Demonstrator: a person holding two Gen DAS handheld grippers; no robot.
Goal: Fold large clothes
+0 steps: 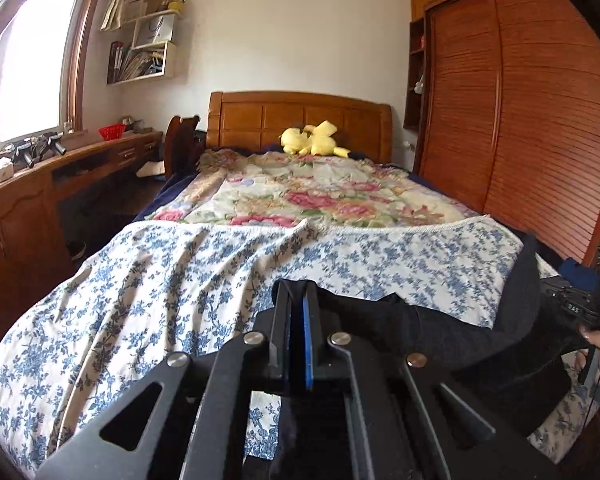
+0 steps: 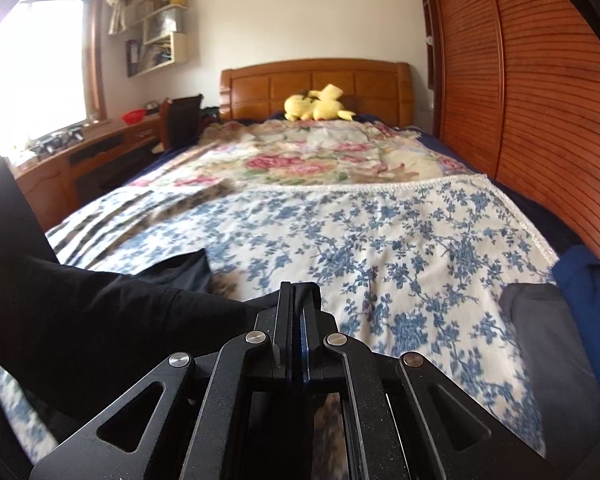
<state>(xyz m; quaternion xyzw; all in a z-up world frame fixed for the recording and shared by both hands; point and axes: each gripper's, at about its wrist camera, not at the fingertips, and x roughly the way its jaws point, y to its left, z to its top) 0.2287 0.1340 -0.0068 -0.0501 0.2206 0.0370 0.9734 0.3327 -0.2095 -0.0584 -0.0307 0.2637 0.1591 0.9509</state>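
Observation:
A large black garment [image 1: 480, 332] hangs stretched between my two grippers above the foot of the bed. My left gripper [image 1: 298, 292] is shut on one edge of it, and the cloth runs off to the right. My right gripper [image 2: 300, 292] is shut on the other edge, and the garment [image 2: 100, 312] runs off to the left with a loose flap resting on the bed. The right gripper and the hand holding it also show at the right edge of the left wrist view [image 1: 580, 308].
The bed carries a blue-flowered white sheet [image 1: 180, 280] near me and a pink floral quilt [image 1: 320, 196] beyond. A yellow plush toy [image 1: 312, 140] lies by the headboard. A wooden wardrobe [image 1: 520, 120] stands right, a desk [image 1: 40, 184] left. Grey and blue clothes [image 2: 560, 320] lie at right.

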